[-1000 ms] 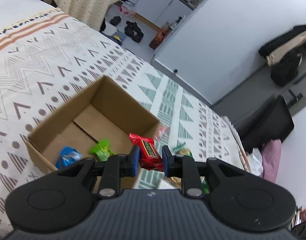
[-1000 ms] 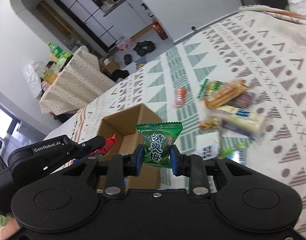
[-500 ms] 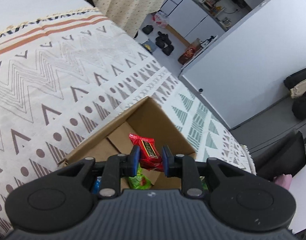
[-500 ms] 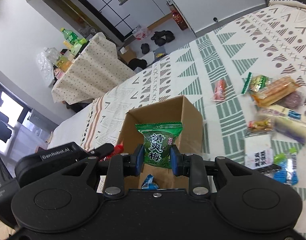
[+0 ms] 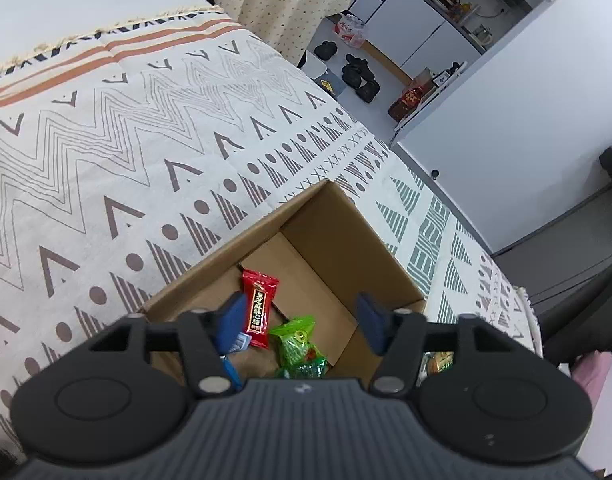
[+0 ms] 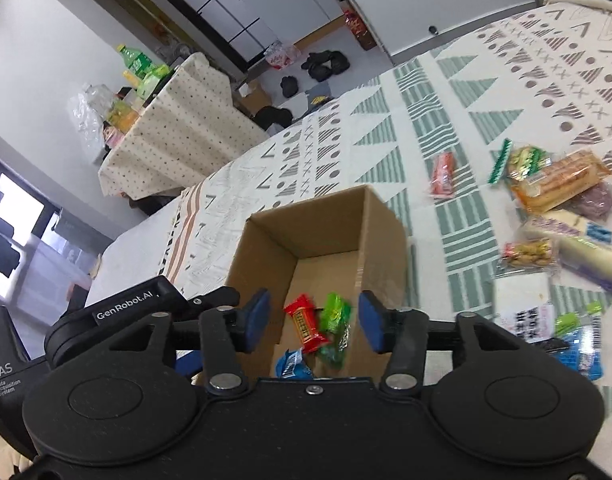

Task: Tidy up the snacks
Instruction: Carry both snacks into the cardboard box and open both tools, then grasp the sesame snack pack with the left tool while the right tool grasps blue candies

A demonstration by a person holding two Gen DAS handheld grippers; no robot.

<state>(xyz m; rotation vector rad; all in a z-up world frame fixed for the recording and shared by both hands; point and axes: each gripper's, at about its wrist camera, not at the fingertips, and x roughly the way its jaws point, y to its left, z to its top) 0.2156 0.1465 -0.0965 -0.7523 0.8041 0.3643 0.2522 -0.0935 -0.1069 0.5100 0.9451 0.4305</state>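
Four or so small packets already lie in the cardboard box (image 6: 326,220) on the bed (image 5: 106,140) — a red packet (image 5: 259,307), a green packet (image 5: 296,340) and a blue one among them. Both the left tongs (image 5: 300,316) and the right tongs (image 6: 314,320) hang over it, jaws opening, nothing between the pads. Off at three o'clock, the loose snacks (image 6: 554,188) wait unsorted; nothing blocks the way.

Opening right tongs (image 6: 314,320) over snack box (image 6: 326,224)
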